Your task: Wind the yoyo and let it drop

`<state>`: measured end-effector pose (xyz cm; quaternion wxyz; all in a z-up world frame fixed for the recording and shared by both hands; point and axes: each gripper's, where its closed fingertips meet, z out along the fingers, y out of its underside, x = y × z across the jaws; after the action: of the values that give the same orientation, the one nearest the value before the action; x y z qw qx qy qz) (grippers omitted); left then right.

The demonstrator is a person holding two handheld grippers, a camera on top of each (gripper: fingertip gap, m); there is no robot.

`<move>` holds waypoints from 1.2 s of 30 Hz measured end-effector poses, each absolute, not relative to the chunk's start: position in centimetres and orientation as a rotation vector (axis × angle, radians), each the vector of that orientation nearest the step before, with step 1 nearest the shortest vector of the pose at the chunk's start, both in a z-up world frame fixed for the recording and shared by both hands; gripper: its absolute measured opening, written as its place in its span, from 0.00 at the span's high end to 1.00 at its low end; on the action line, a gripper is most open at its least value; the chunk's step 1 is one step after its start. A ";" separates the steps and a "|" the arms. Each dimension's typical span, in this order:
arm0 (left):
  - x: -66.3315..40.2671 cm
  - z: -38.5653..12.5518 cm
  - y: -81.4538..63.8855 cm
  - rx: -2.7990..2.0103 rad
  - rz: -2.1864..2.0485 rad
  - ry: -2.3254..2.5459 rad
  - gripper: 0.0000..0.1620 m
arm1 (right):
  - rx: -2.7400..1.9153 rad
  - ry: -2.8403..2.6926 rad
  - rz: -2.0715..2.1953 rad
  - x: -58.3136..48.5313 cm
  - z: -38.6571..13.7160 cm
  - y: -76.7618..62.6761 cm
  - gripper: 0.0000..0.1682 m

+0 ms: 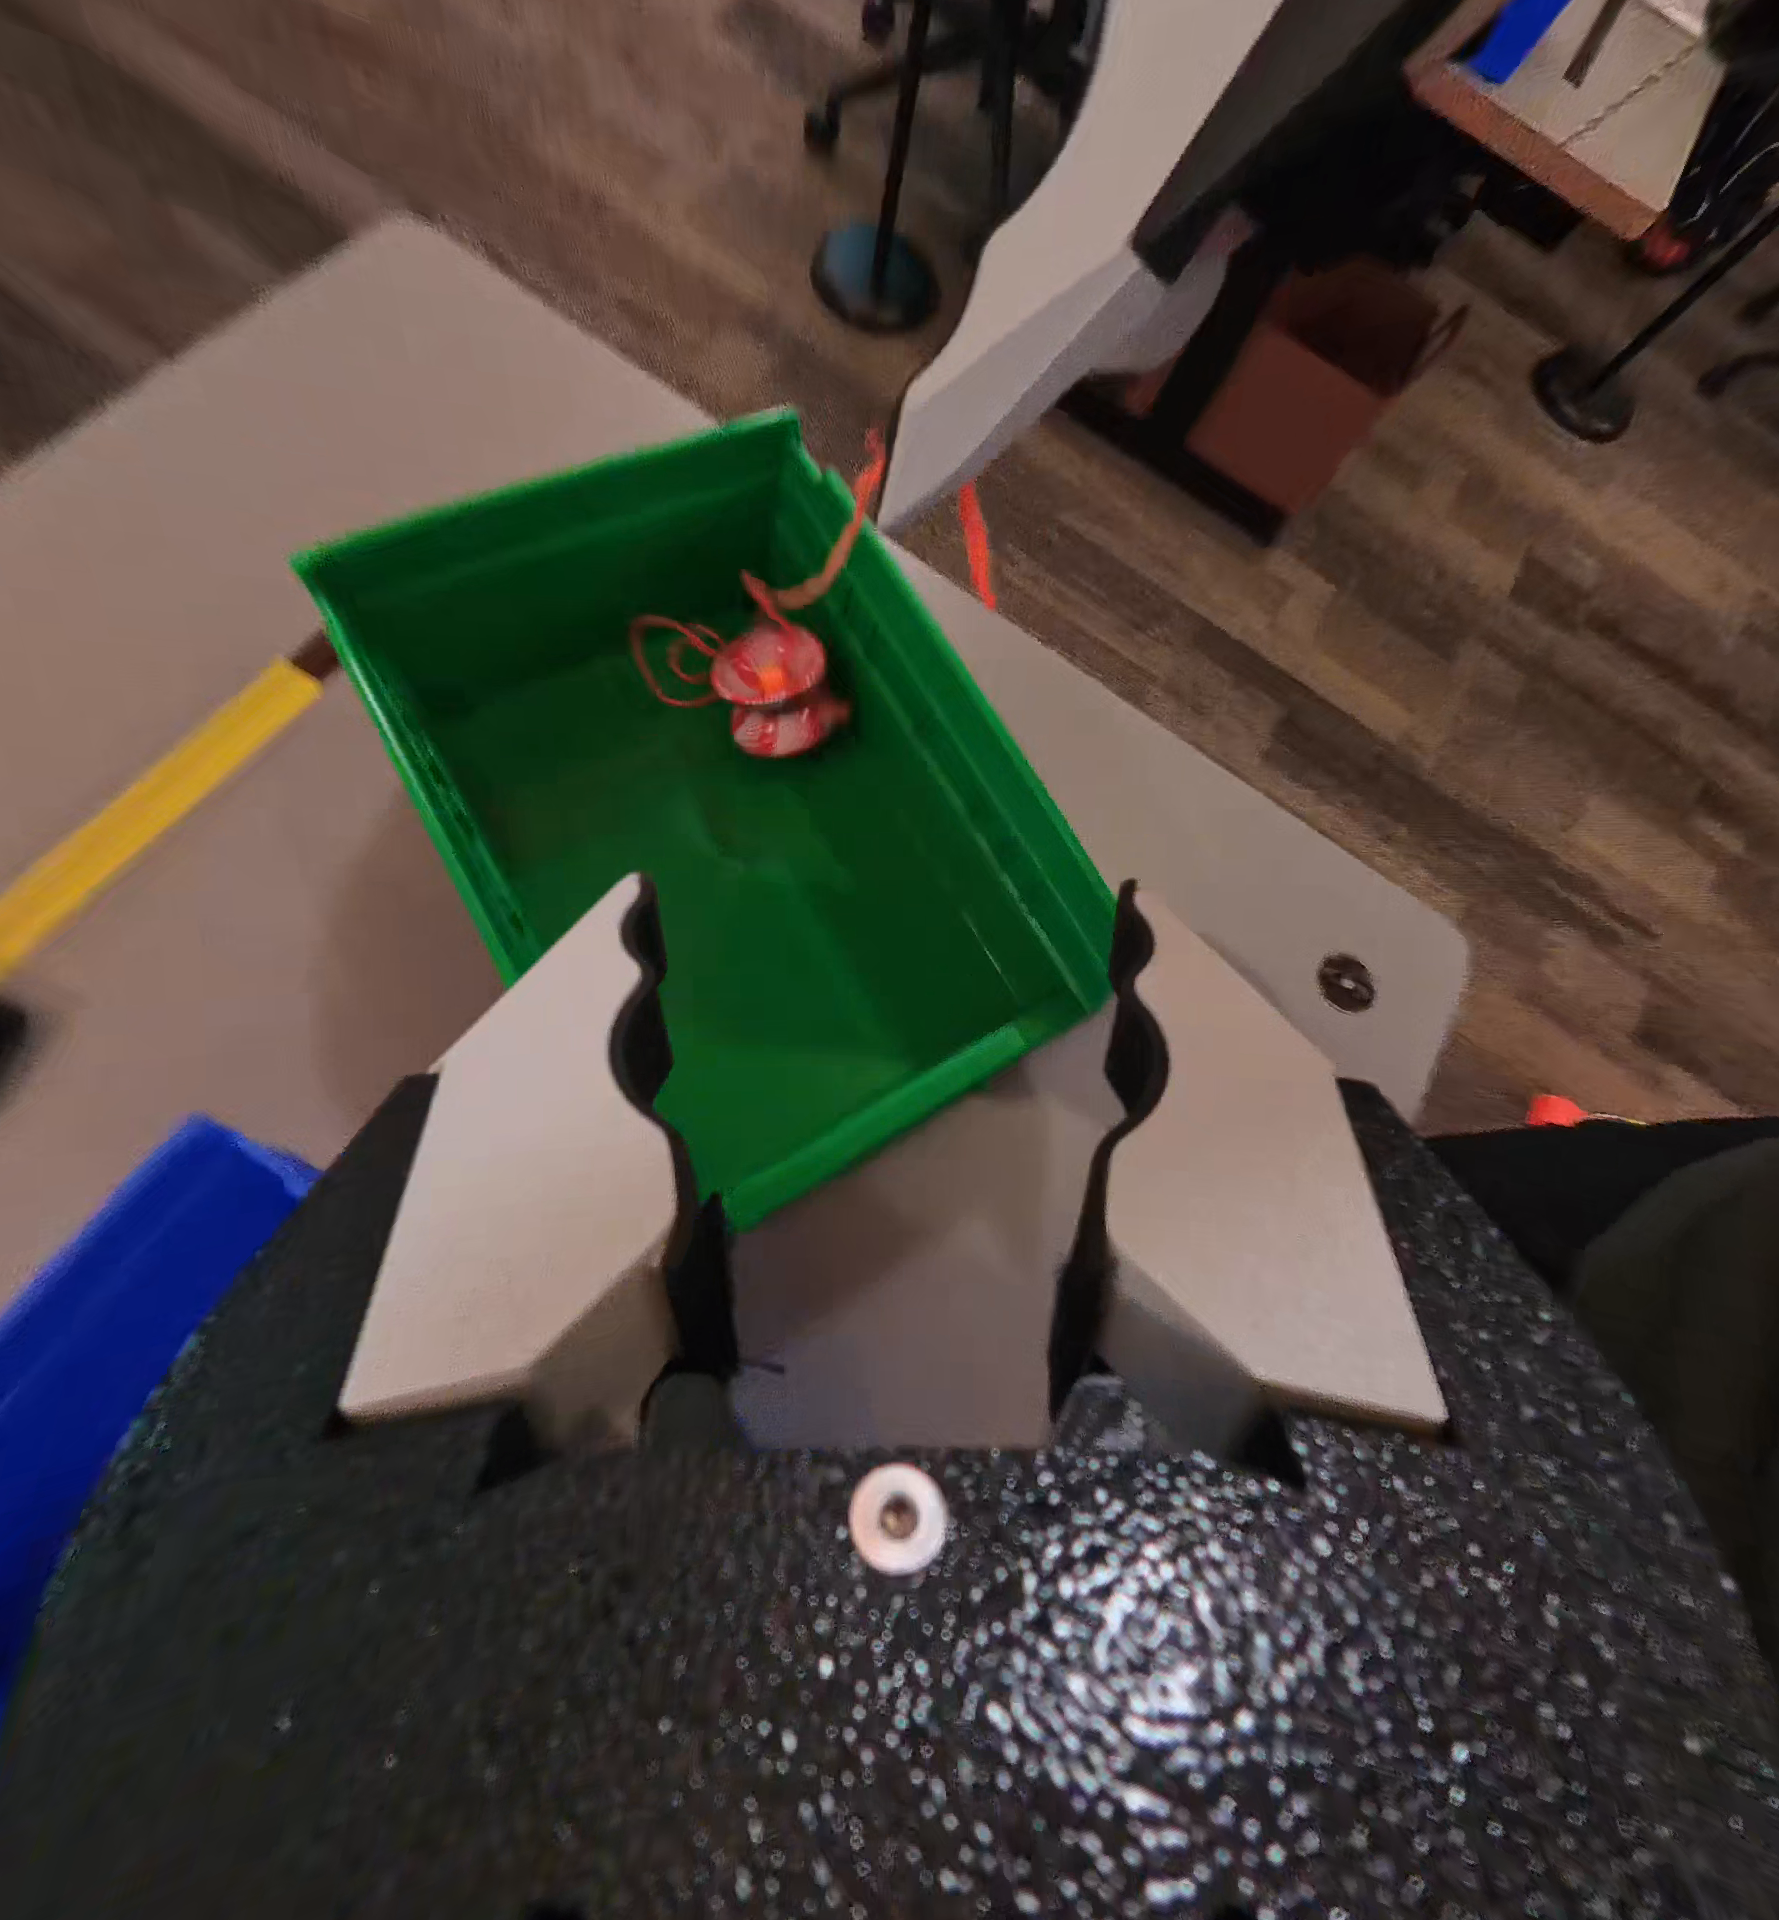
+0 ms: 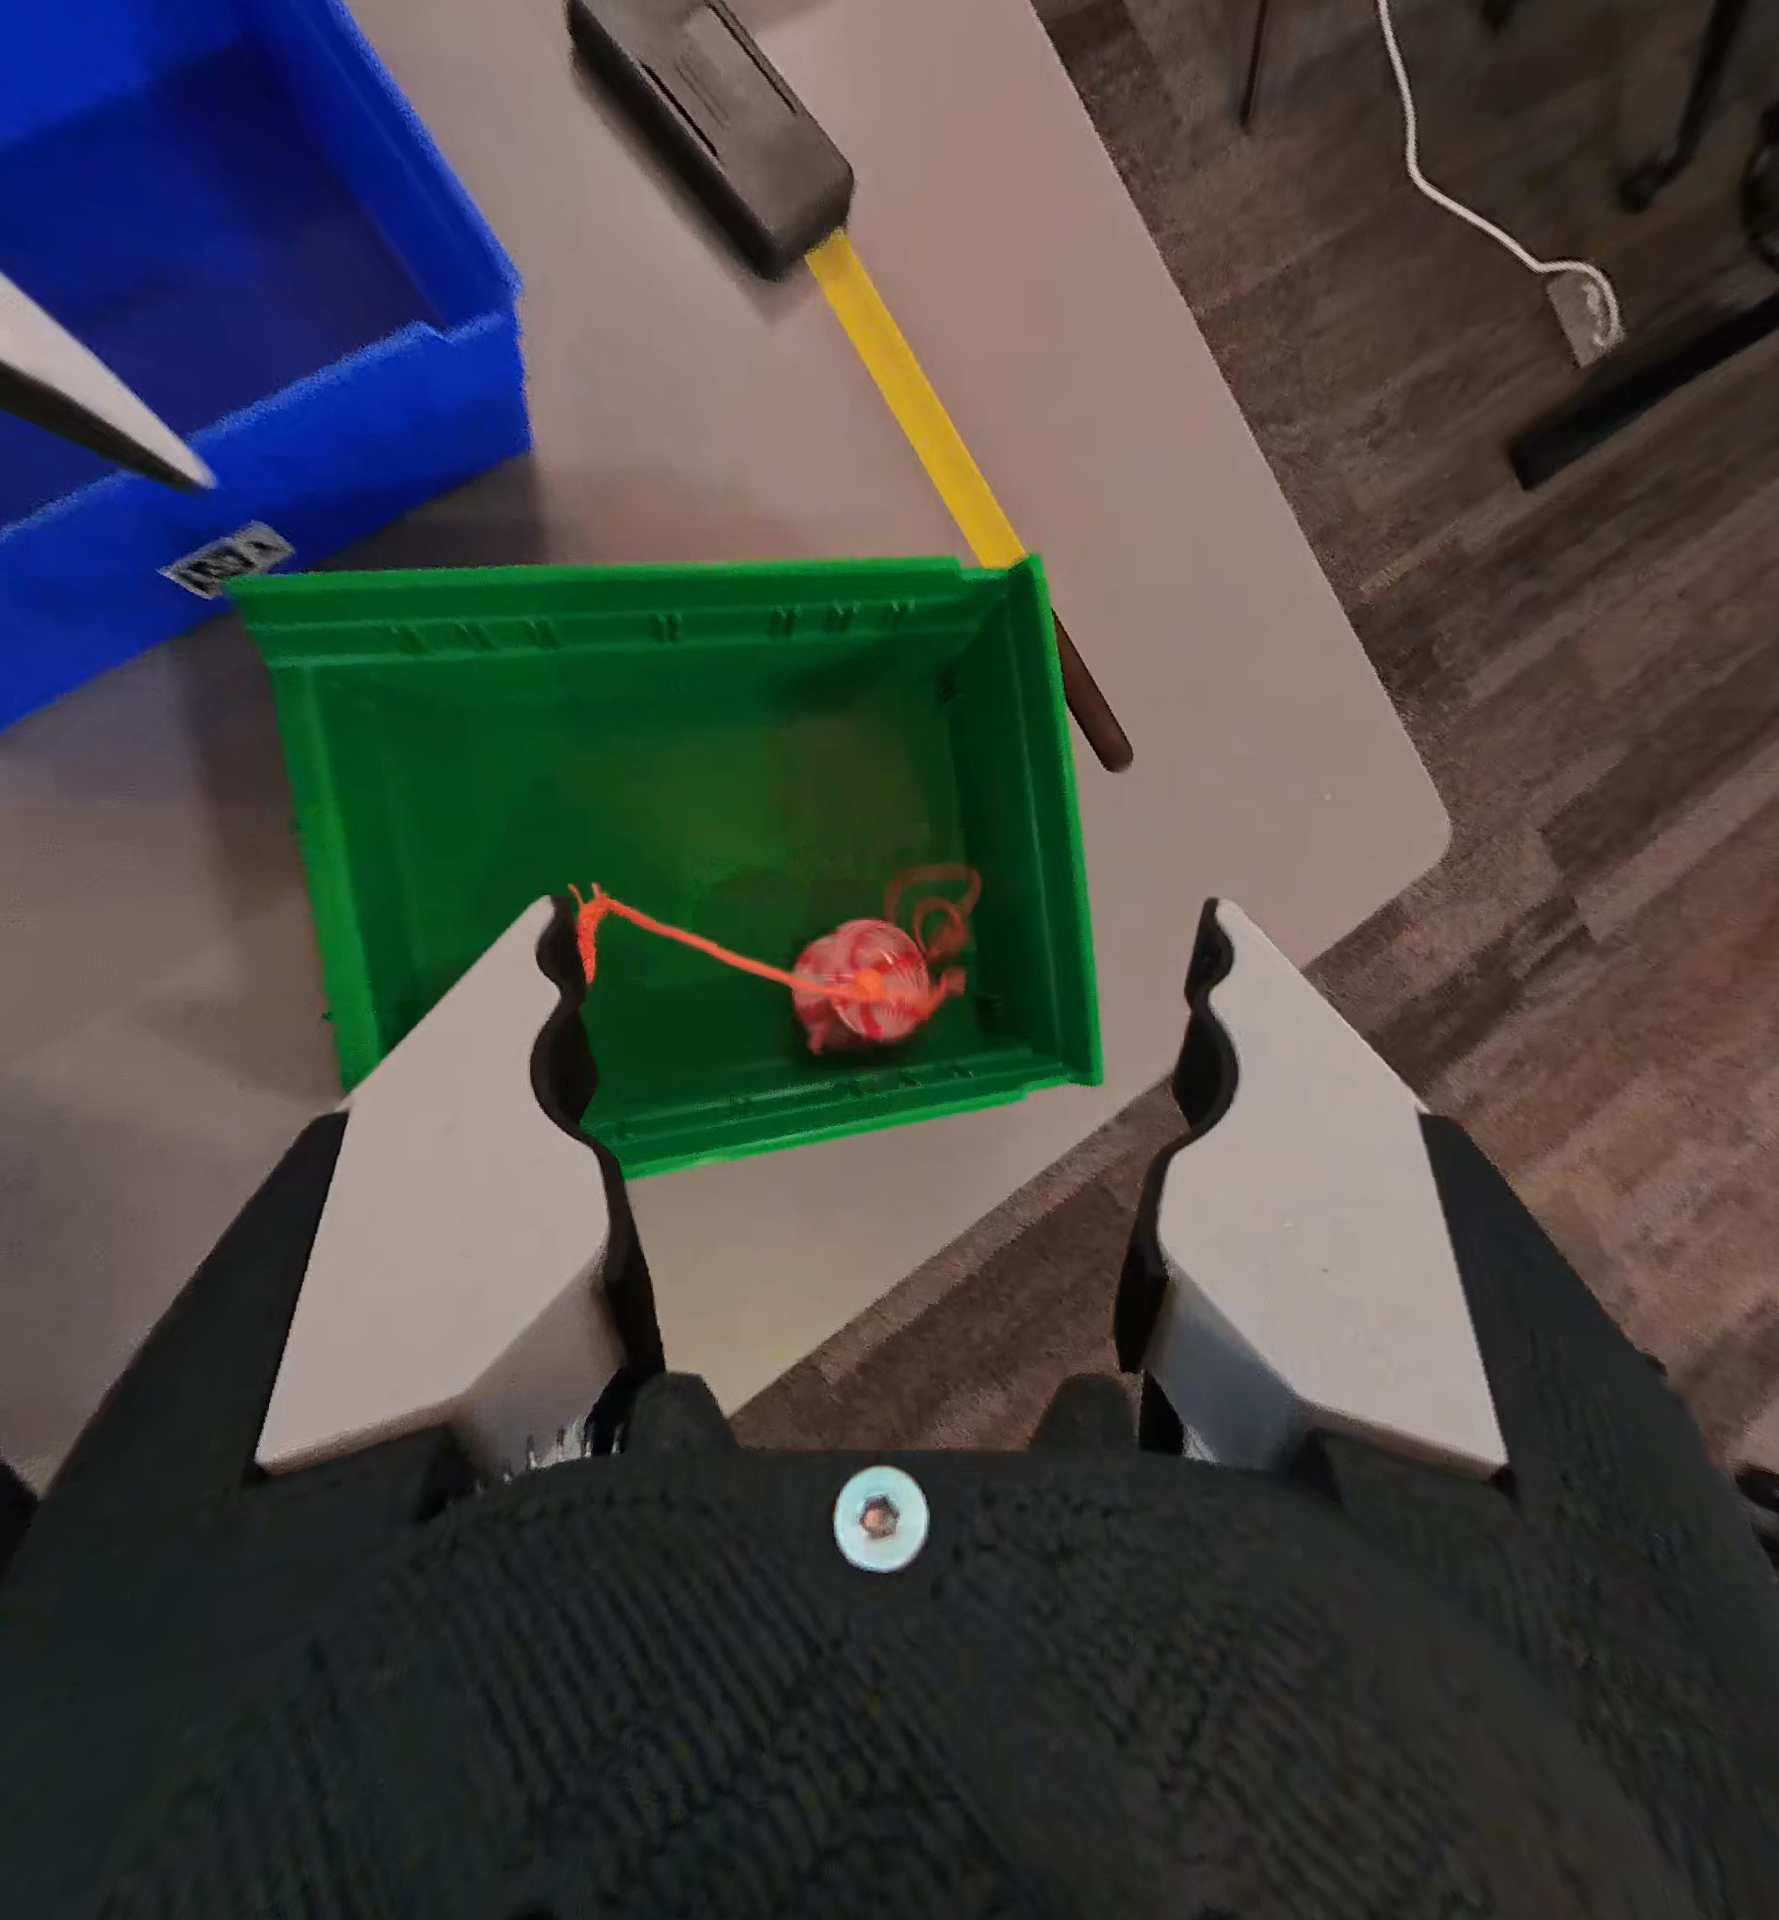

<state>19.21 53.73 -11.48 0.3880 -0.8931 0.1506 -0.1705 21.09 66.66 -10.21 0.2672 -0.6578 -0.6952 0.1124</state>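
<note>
A red-and-white yoyo point(image 1: 776, 691) lies on the floor of a green bin point(image 1: 511, 831), near one long wall. It also shows in the right wrist view point(image 2: 861, 987) inside the bin point(image 2: 656, 623). Its orange string point(image 2: 698, 945) runs from the yoyo up to the tip of one finger point(image 2: 490, 1039) of my right gripper point(image 2: 883, 914) and hangs on it, with loose loops beside the yoyo. The right gripper is open above the bin's near edge. My left gripper point(image 1: 885, 904) is open and empty above the bin's other end. The right gripper's finger point(image 1: 1020, 343) with the string end point(image 1: 869, 478) shows in the left wrist view.
A blue bin point(image 2: 189, 312) stands beside the green one on the grey table point(image 2: 708, 416). A yellow-handled mallet point(image 2: 906, 395) with a black head lies behind the green bin. The table edge and wood floor point(image 2: 1591, 831) are close on the right. Stands and a cardboard box point(image 1: 1300, 395) are on the floor.
</note>
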 end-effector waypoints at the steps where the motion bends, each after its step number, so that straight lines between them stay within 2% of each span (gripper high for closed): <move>1: 19.7 -11.3 54.4 -2.237 -0.381 0.416 0.46 | -1.766 -1.886 0.342 20.9 -9.9 66.1 0.32; 4: 21.9 -11.1 56.8 -2.119 -0.294 0.535 0.48 | -1.737 -1.949 0.482 20.5 -9.3 63.6 0.34; 6: 24.3 -11.1 57.8 -2.050 -0.378 0.628 0.57 | -1.723 -1.985 0.562 20.5 -8.9 62.2 0.34; 7: 25.4 -11.0 58.0 -2.018 -0.433 0.660 0.64 | -1.719 -1.994 0.587 20.5 -8.8 61.7 0.34; 9: 26.1 -10.9 58.7 -1.971 -0.480 0.644 0.91 | -1.714 -2.013 0.597 21.0 -8.7 61.4 0.34; 10: 26.0 -10.8 58.9 -1.951 -0.494 0.625 1.00 | -1.719 -2.012 0.600 21.3 -8.6 61.5 0.32; 15: 21.2 -12.7 59.4 -2.046 -0.299 0.404 1.00 | -1.685 -1.793 0.533 23.8 -5.0 64.5 0.34; 19: 19.2 -13.8 58.6 -2.130 -0.392 0.207 1.00 | -1.741 -1.443 0.560 27.3 -2.5 68.0 0.38; 20: 18.8 -13.9 58.2 -2.158 -0.437 0.132 0.84 | -1.790 -1.370 0.595 28.2 -3.2 68.3 0.39; 21: 18.1 -14.5 57.7 -2.192 -0.442 0.051 0.53 | -1.856 -1.305 0.639 29.1 -4.6 68.3 0.39; 22: 17.3 -15.3 56.7 -2.243 -0.427 -0.006 0.28 | -1.930 -1.255 0.692 29.5 -6.6 67.8 0.39; 23: 16.3 -16.5 55.4 -2.306 -0.381 -0.066 0.09 | -2.008 -1.210 0.733 29.9 -9.1 67.1 0.38; 24: 15.2 -17.9 53.6 -2.372 -0.314 -0.115 0.02 | -2.077 -1.170 0.748 30.3 -11.9 66.2 0.34; 25: 14.0 -19.3 51.7 -2.416 -0.233 -0.173 0.02 | -2.135 -1.125 0.727 30.8 -14.7 65.6 0.27; 26: 13.7 -20.4 49.8 -2.438 -0.209 -0.206 0.02 | -2.182 -1.073 0.688 31.3 -17.3 64.9 0.26; 29: 15.0 -24.2 44.2 -2.459 -0.286 -0.360 0.02 | -2.266 -0.865 0.725 32.1 -22.7 62.3 0.27; 32: 16.9 -28.2 40.3 -2.504 -0.349 -0.443 0.04 | -2.261 -0.801 0.729 31.7 -25.0 60.2 0.29; 34: 17.8 -29.5 39.5 -2.508 -0.368 -0.411 0.11 | -2.179 -0.912 0.604 31.2 -25.7 60.2 0.32; 36: 17.6 -30.3 39.5 -2.487 -0.326 -0.366 0.24 | -2.124 -1.018 0.556 29.7 -26.0 59.8 0.36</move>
<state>17.63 39.50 -30.29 0.2986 -0.9364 -0.1376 -0.1227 29.65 59.82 -26.02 0.3527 -0.8212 -0.3937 0.2150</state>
